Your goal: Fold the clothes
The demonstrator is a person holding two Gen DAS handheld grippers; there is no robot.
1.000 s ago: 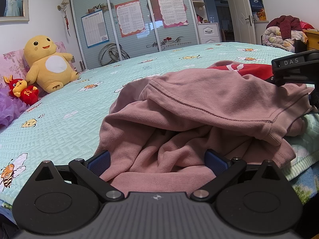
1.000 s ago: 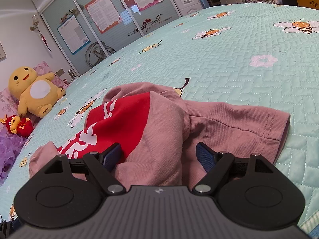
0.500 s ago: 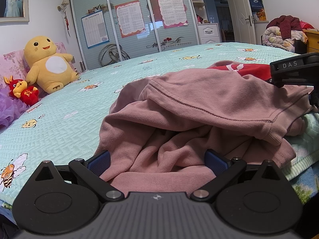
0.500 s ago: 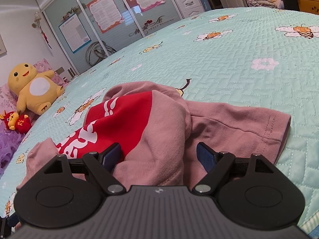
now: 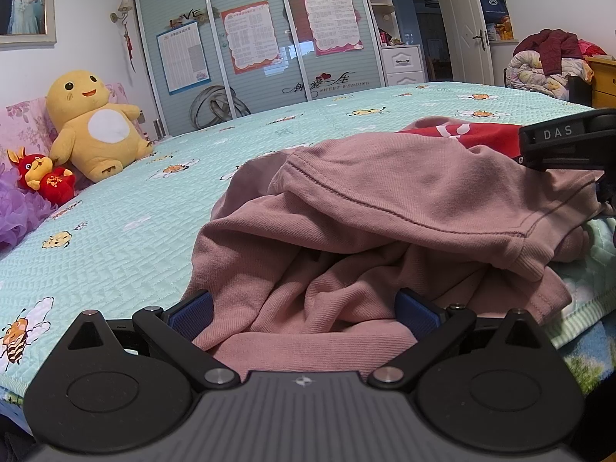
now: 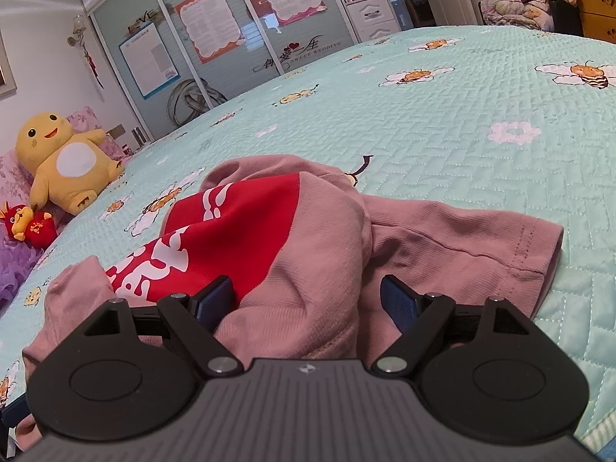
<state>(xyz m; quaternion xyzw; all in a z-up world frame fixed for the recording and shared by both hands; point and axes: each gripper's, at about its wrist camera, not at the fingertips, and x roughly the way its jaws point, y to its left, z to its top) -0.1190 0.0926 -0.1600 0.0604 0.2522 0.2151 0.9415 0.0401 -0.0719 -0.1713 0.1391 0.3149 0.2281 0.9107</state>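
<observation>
Shirt [image 5: 404,208] is lying crumpled on the bed [image 5: 127,227], near its front edge. It's dusty pink with a red panel [image 6: 238,227] carrying white print, bunched in a heap, not flat.

Left gripper [image 5: 304,310] is sitting low at the near hem, jaws standing wide. Blue pads [image 5: 190,313] are flanking a fold of pink fabric; cloth is lying between them and looks to be brushing the left pad, but they aren't pinching it. A ribbed cuff [image 5: 519,258] is hanging over the pile just right of centre in that view.

Right gripper [image 6: 308,304] is also standing wide, pads [image 6: 400,304] on either side of a pink hump beside the red panel. Fabric is filling the gap; whether the pads are actually pressing it is hard to say from this angle, probably not. A short sleeve [image 6: 512,246] is lying flat on the bed to the right of it, hem stitching facing up.

In the left view the right gripper's black body is showing at the right edge, over the far side of the shirt.

Yellow plush [image 5: 92,123] and a small red plush [image 5: 46,177] are sitting at the head of the bed, well apart from the shirt. Wardrobe [image 5: 250,46] with posters is standing behind.
</observation>
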